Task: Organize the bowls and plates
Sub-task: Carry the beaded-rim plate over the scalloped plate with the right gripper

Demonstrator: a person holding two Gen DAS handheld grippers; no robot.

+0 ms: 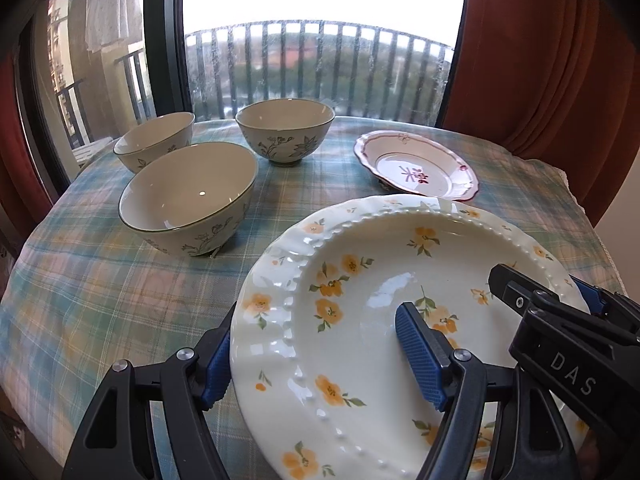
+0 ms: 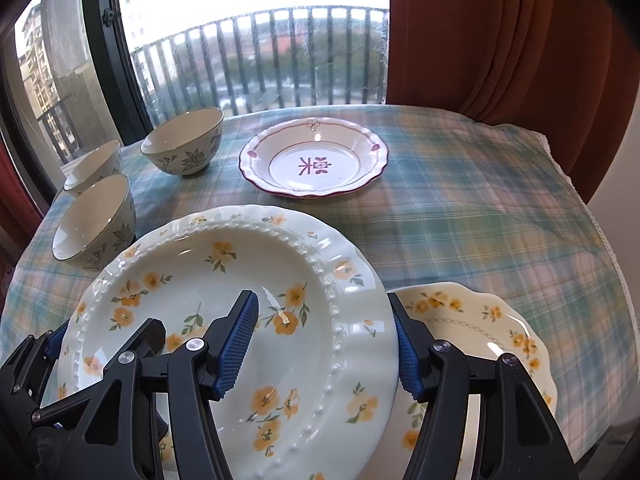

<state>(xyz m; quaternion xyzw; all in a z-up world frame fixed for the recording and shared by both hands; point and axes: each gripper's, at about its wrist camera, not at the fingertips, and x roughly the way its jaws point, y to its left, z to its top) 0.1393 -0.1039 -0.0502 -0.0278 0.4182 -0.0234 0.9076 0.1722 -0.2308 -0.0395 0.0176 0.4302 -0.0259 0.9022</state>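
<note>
The blue-padded fingers (image 1: 420,356) of the left gripper (image 1: 316,356) and right gripper (image 2: 324,344) each clamp an opposite rim of the yellow-flowered plate (image 2: 248,280), held tilted above the plaid tablecloth (image 2: 460,208), over a smaller flowered plate (image 2: 480,328), with three bowls (image 1: 188,192) and a red-patterned dish (image 2: 316,160) beyond.

flowered plate (image 2: 248,280): glazed ceramic, glossy, beaded raised rim
bowls (image 1: 188,196): glazed ceramic, smooth, shiny inside
red-rimmed plate (image 2: 314,160): glossy ceramic
desk cloth (image 2: 480,208): woven plaid fabric, matt
tongs pads (image 1: 420,356): blue, ribbed, rubbery
curtain (image 2: 500,40): matt rust cloth, upper right
</note>
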